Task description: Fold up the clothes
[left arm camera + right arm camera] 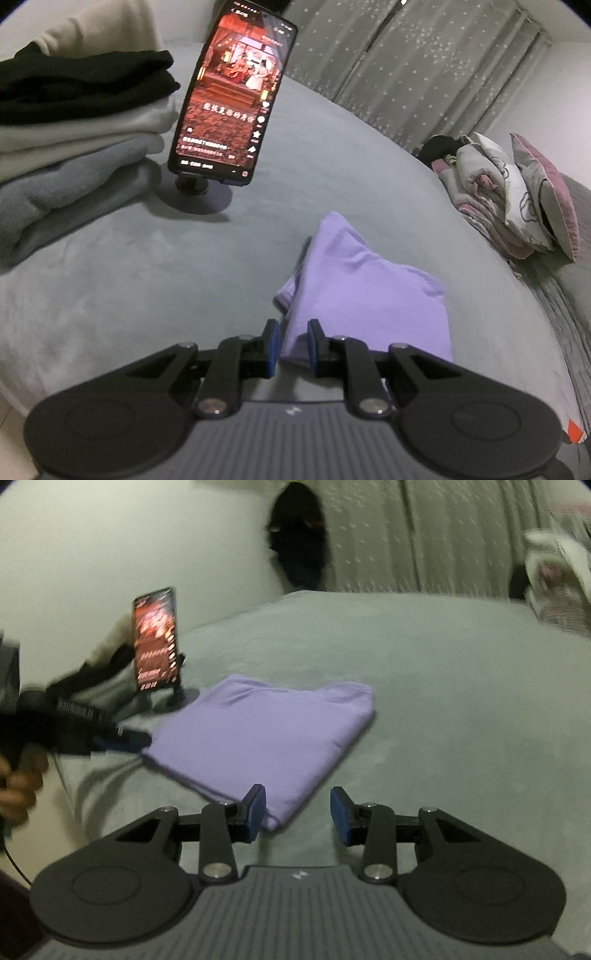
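Lilac folded garment (266, 734), left edge between left gripper (291, 343) jaws — grey bedspread (443, 701) around

Soft cloth, hard plastic

My grippers' (291, 345) matt black plastic and blue pads (256, 808) meet a smooth lilac cloth garment (266, 734) on the napped grey bedspread (147, 280); the phone (232, 92) shines glossy.

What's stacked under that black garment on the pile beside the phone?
Under the folded black garment lie folded white cloth and a grey-blue fleecy piece on the grey bedcover. Any layers between them are hidden.
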